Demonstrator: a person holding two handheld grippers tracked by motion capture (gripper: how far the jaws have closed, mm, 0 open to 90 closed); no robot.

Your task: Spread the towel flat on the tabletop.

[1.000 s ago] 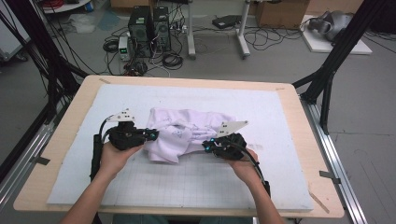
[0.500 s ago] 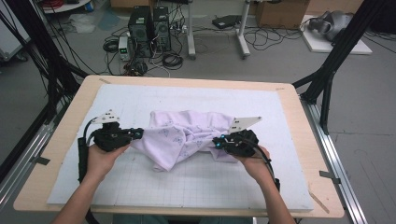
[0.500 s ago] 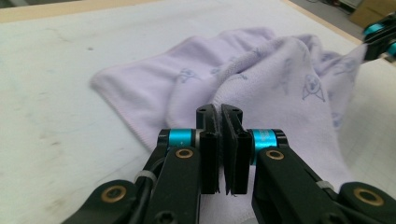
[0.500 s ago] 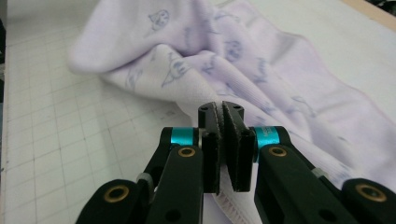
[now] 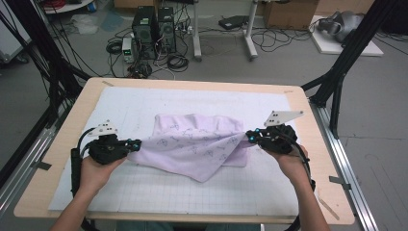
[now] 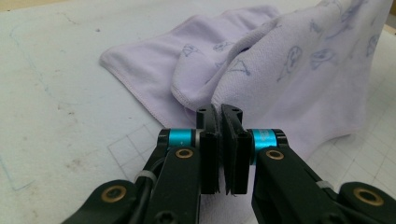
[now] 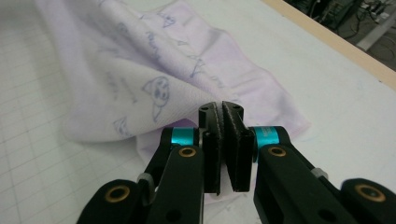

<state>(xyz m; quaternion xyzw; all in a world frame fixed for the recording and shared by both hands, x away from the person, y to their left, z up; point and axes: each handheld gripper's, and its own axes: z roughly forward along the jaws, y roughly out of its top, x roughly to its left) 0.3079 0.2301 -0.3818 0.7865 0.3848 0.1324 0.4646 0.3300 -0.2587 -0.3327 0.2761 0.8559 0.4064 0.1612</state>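
left gripper (image 5: 135,143) clamping lilac towel (image 5: 197,144) corner | right gripper (image 5: 251,136) clamping opposite corner | towel hanging stretched between them (middle sagging onto table (image 5: 62,144))

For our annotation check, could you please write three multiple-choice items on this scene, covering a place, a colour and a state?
1. Where does the cloth hang?
A. between the two grippers
B. on the floor
C. over the table's edge

2. What colour is the cloth?
A. green
B. pale lilac
C. red

3. How do the left gripper and right gripper stand?
A. both wide open
B. one open
C. both shut on the cloth

Answers: 1 A, it spans from one to the other; 2 B, lilac with small prints; 3 C, each pinches an edge.
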